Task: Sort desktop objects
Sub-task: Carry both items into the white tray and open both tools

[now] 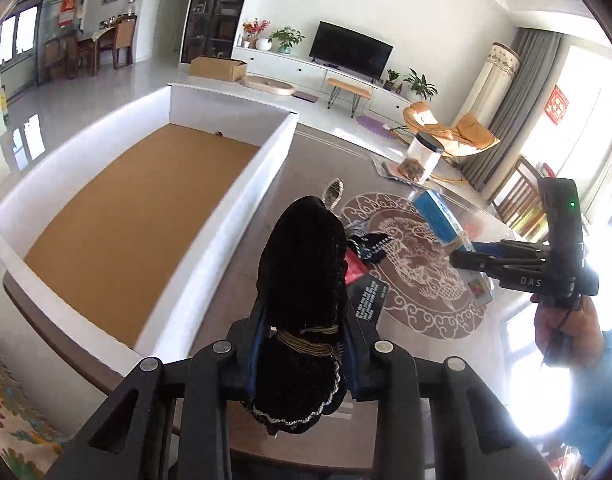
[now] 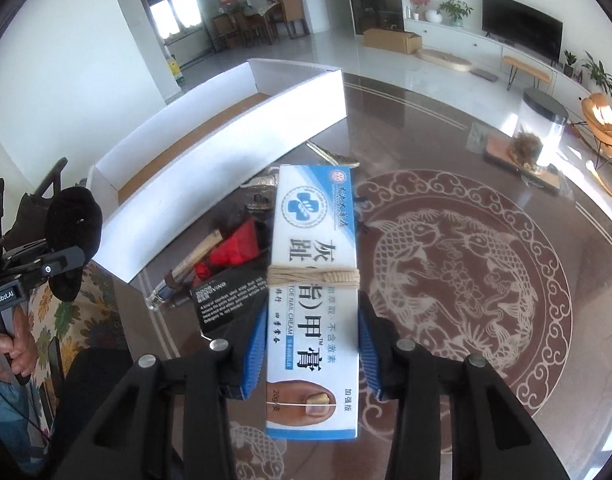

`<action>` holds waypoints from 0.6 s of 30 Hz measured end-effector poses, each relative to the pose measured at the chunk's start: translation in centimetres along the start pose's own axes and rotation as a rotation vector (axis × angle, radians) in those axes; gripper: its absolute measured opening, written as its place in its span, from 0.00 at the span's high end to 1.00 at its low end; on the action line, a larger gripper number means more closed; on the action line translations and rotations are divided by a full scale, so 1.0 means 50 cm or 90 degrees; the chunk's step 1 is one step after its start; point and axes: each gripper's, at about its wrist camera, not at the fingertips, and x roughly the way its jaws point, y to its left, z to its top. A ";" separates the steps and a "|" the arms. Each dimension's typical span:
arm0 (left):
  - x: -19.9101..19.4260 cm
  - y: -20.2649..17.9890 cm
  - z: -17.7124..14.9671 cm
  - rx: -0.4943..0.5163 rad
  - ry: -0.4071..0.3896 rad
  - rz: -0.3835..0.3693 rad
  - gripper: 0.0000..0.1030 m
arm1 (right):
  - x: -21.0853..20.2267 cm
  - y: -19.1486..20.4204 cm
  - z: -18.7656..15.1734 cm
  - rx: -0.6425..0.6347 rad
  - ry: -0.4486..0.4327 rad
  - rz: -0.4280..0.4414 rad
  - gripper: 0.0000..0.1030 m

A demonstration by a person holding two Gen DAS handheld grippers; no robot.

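Note:
My left gripper (image 1: 302,344) is shut on a black velvet pouch (image 1: 302,264) tied with cord, held above the table beside the white box (image 1: 226,216) with a brown floor. The pouch also shows in the right wrist view (image 2: 72,228). My right gripper (image 2: 311,344) is shut on a white and blue nail cream box (image 2: 313,264) bound with a rubber band, held over the table. The cream box shows in the left wrist view (image 1: 439,216). A small pile remains on the table: a red item (image 2: 236,252), a black card (image 2: 226,300) and a thin bottle (image 2: 178,276).
A clear jar (image 2: 539,136) with a black lid stands on a flat packet at the table's far right. The dark glass table (image 2: 445,264) has a round fish pattern. A metal comb (image 2: 329,154) lies near the white box's corner.

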 end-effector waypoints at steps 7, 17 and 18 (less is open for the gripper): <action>0.008 0.245 0.096 -0.099 0.015 0.106 0.69 | 0.069 0.232 0.242 -0.081 -0.042 0.067 0.60; 0.136 0.370 0.119 -0.125 0.094 0.150 0.58 | 0.374 0.491 0.379 -0.133 0.028 0.080 0.60; 0.146 0.376 0.118 -0.125 0.106 0.170 0.50 | 0.401 0.495 0.375 -0.132 0.037 0.076 0.59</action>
